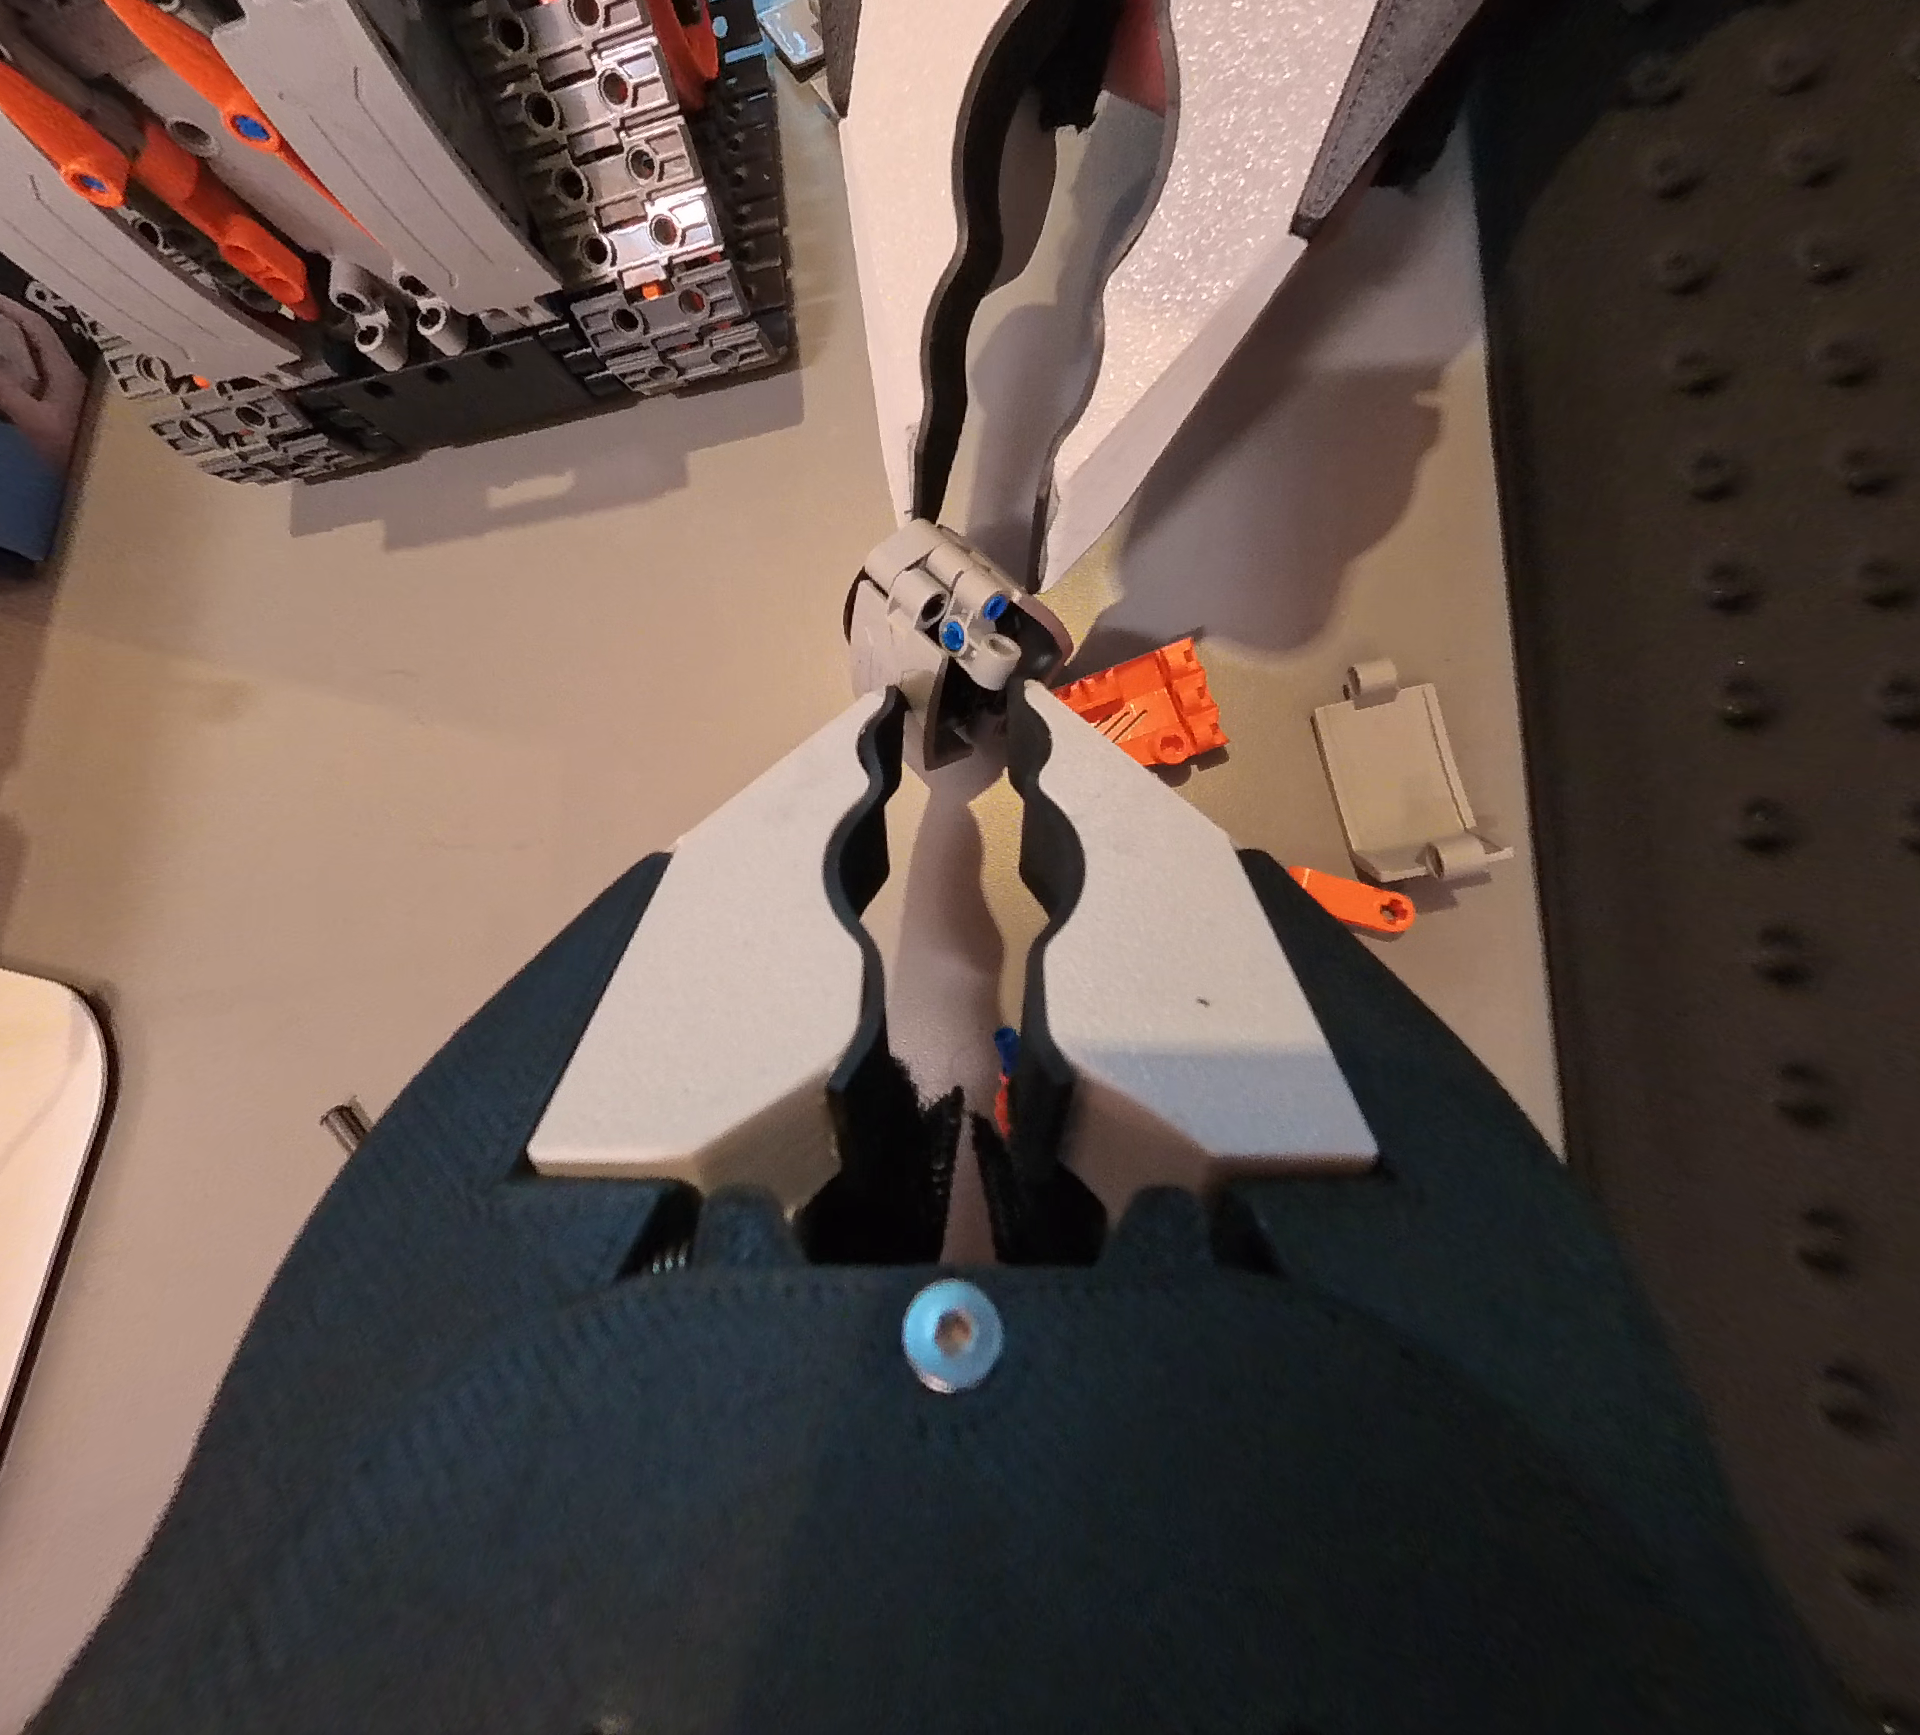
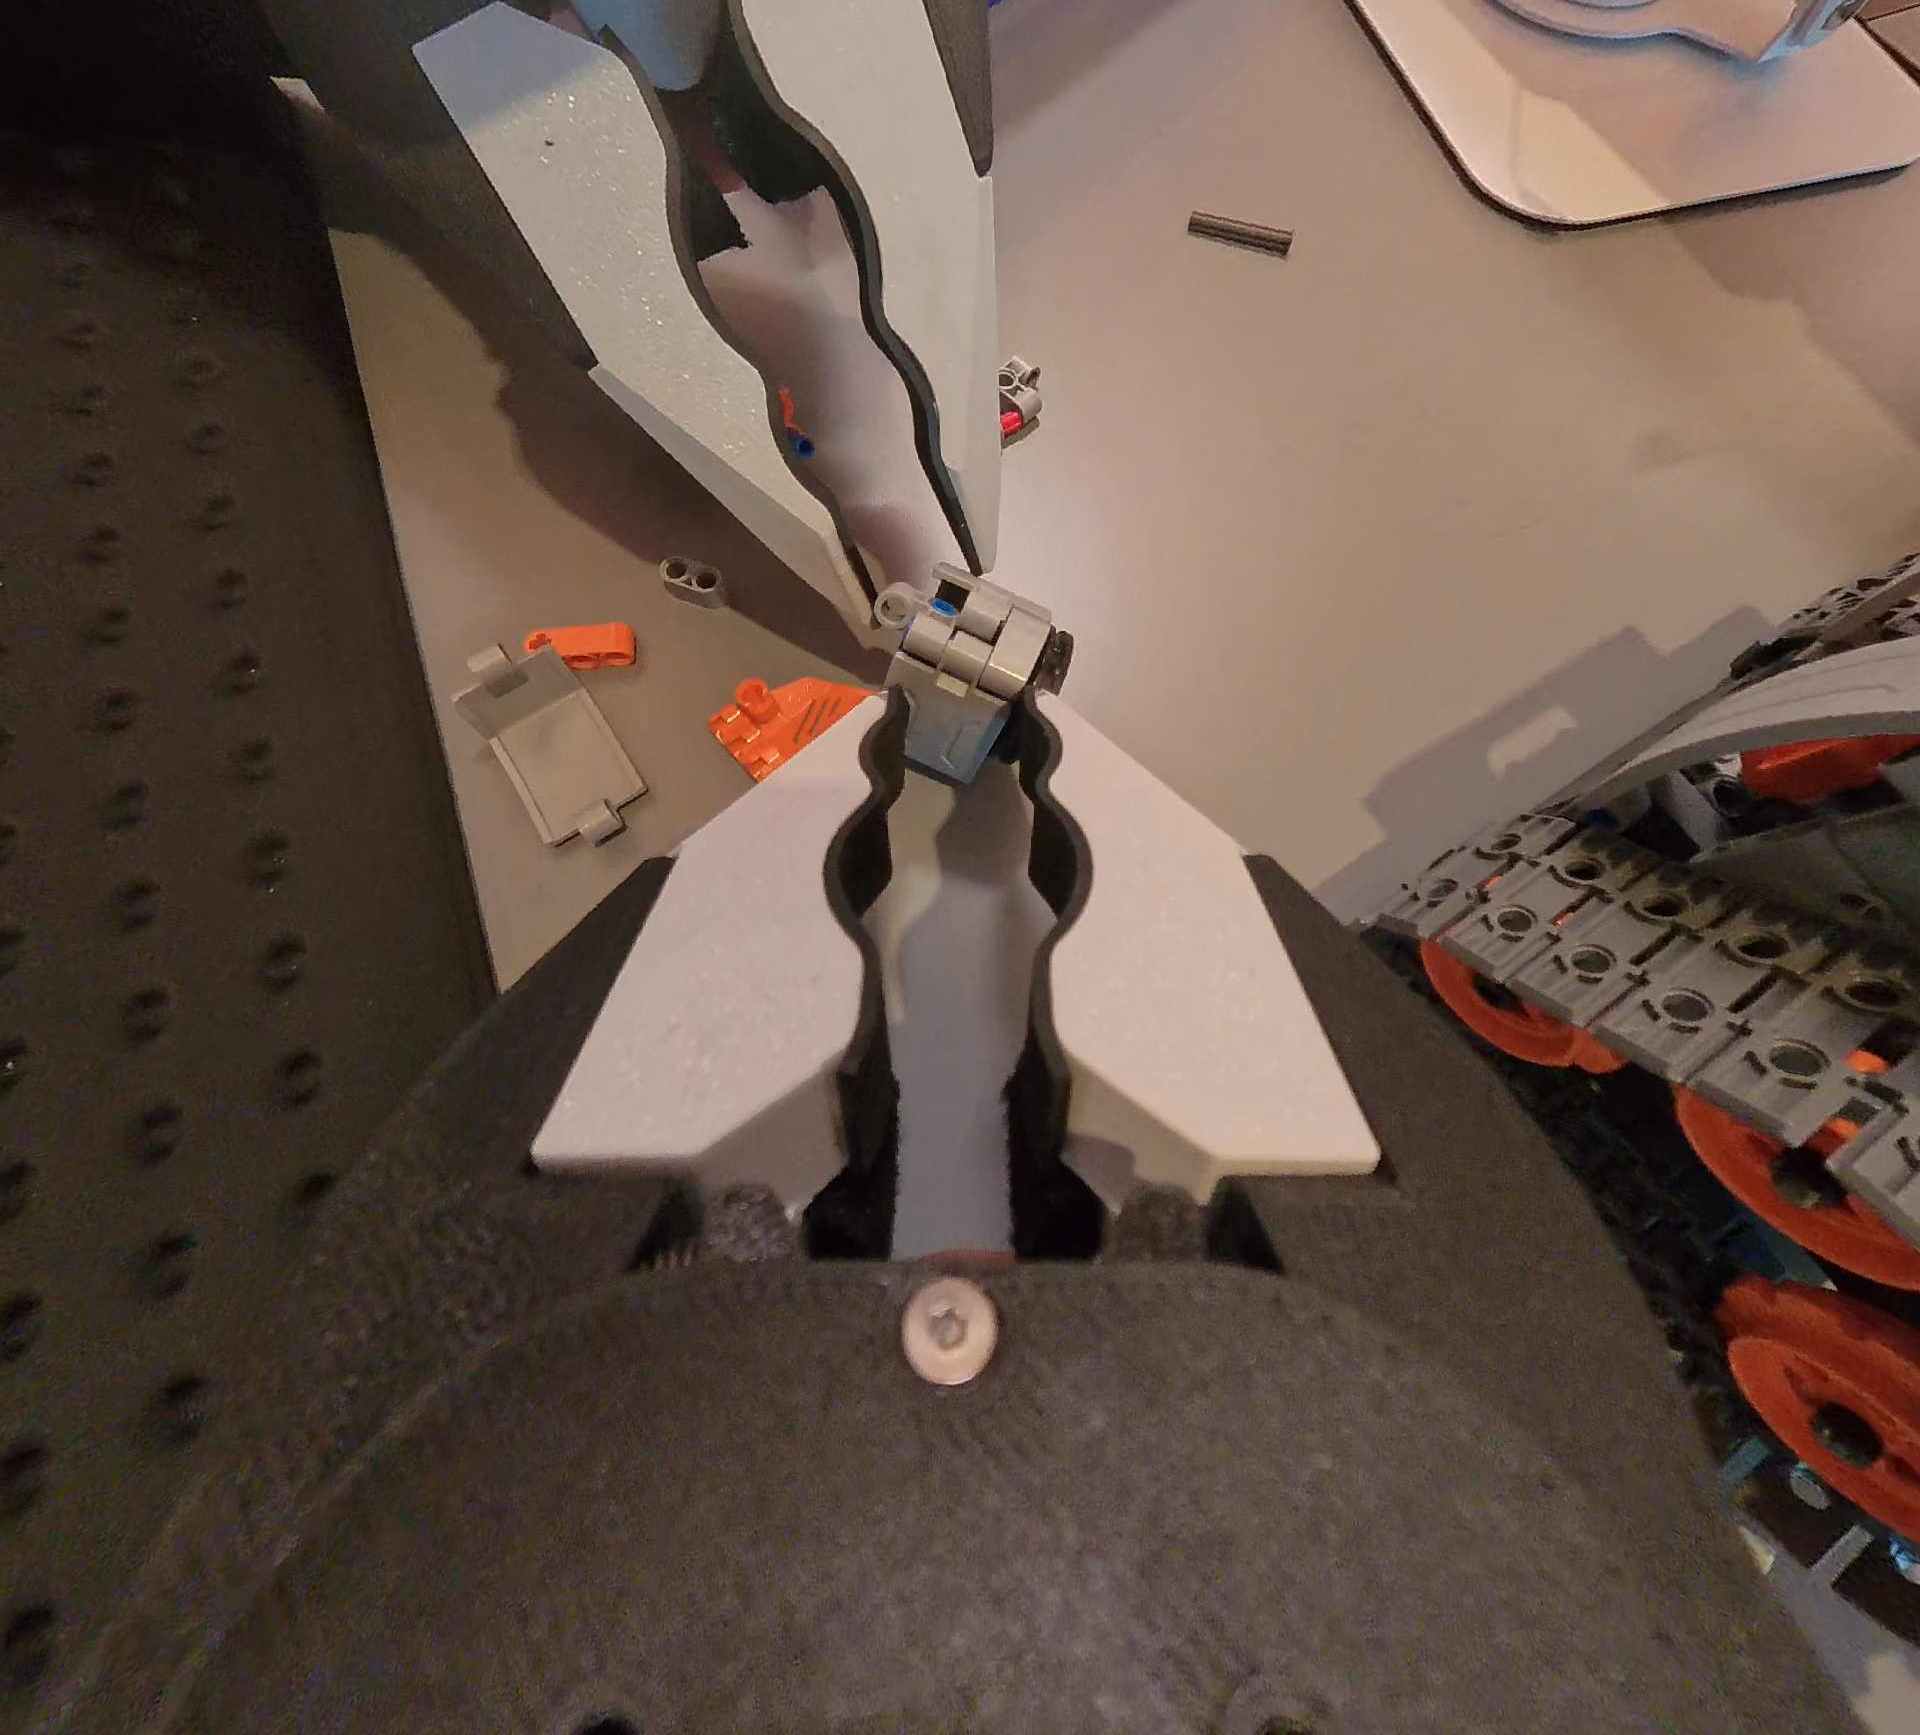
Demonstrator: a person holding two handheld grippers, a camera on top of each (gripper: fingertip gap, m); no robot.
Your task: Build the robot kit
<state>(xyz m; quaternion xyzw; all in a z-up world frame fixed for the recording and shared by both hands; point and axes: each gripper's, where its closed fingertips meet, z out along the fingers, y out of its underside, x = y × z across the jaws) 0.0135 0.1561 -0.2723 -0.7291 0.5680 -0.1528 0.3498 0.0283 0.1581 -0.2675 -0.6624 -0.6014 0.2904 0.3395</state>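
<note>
A small grey brick assembly with blue pins [image 1: 935, 636] hangs above the tan table, held between both grippers; it also shows in the right wrist view [image 2: 966, 657]. My left gripper [image 1: 951, 714] is shut on one end of it, on a grey panel part. My right gripper [image 2: 951, 724] is shut on the other end, on a grey panel. In the left wrist view the right gripper [image 1: 977, 542] comes in from the top. In the right wrist view the left gripper [image 2: 914, 584] comes in from the top left.
A grey and orange tracked model [image 1: 416, 127] [image 2: 1714, 958] stands beside the grippers. Loose parts lie near a black studded mat [image 1: 1714, 750]: an orange piece [image 1: 1143, 709], a grey panel [image 1: 1403, 781], an orange beam [image 1: 1356, 901]. A dark axle [image 2: 1240, 234] and a stand base [image 2: 1558, 75] lie farther off. Less than 4 cm separates the two grippers' tips.
</note>
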